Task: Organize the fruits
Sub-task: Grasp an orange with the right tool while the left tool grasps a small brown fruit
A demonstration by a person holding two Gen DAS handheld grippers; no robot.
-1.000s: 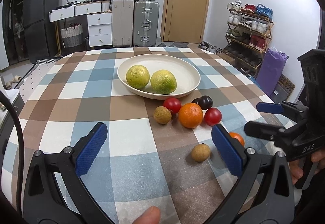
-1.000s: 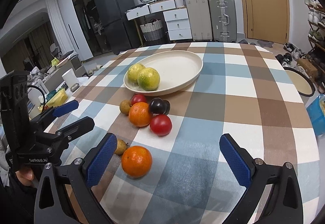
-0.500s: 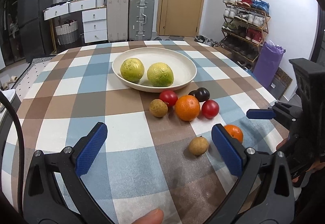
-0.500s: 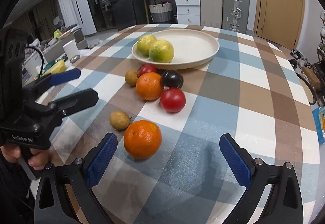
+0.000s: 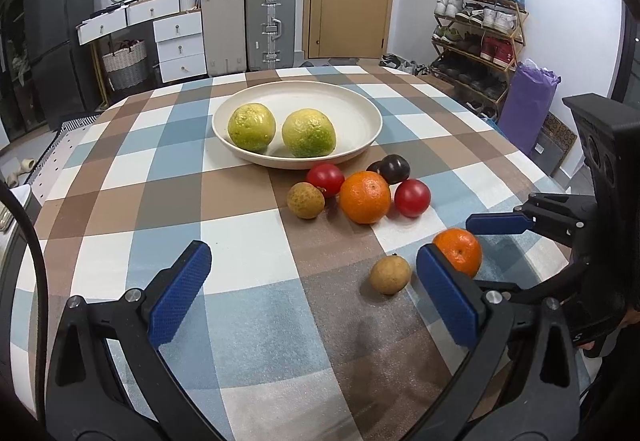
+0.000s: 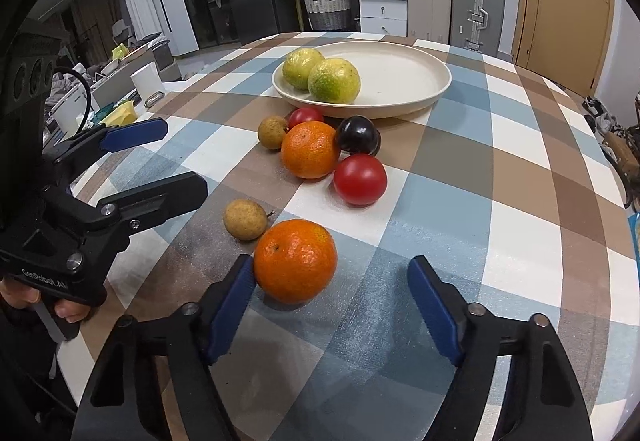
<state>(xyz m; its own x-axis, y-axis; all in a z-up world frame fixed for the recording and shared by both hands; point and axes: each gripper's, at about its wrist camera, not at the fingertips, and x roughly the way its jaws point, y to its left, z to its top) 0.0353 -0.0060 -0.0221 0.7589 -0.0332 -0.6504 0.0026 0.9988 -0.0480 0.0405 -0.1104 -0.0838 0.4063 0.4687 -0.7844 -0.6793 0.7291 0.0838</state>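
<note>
Nearest the right wrist camera, the right gripper (image 6: 330,301) has its jaws closing around the near orange (image 6: 295,260), which sits on the tabletop (image 6: 520,169). The left pad is at the fruit's skin or just beside it, while the right pad stands clear, so the orange is between the jaws but not yet pinched. The gripper slants down onto it, probably so the pads meet the fruit at its widest part and not its top.

The left gripper (image 5: 316,293) hovers over bare checked cloth with its jaws spread and nothing between them. It seems to be waiting its turn, kept to one side of the near orange so the two tools do not collide.

Just beside the near orange lies a small brown fruit (image 6: 245,219), close enough to get nudged as the jaws shut. Beyond the near orange, a loose cluster waits: a second orange (image 6: 310,155), two red tomatoes (image 6: 360,179), a dark plum (image 6: 357,134) and another brown fruit (image 6: 273,132).

Farthest from the near orange, touching the cluster's far edge, the cream plate (image 6: 400,81) already holds two yellow-green citrus fruits (image 6: 334,80) on one side. The empty half looks like the destination for the rest.
</note>
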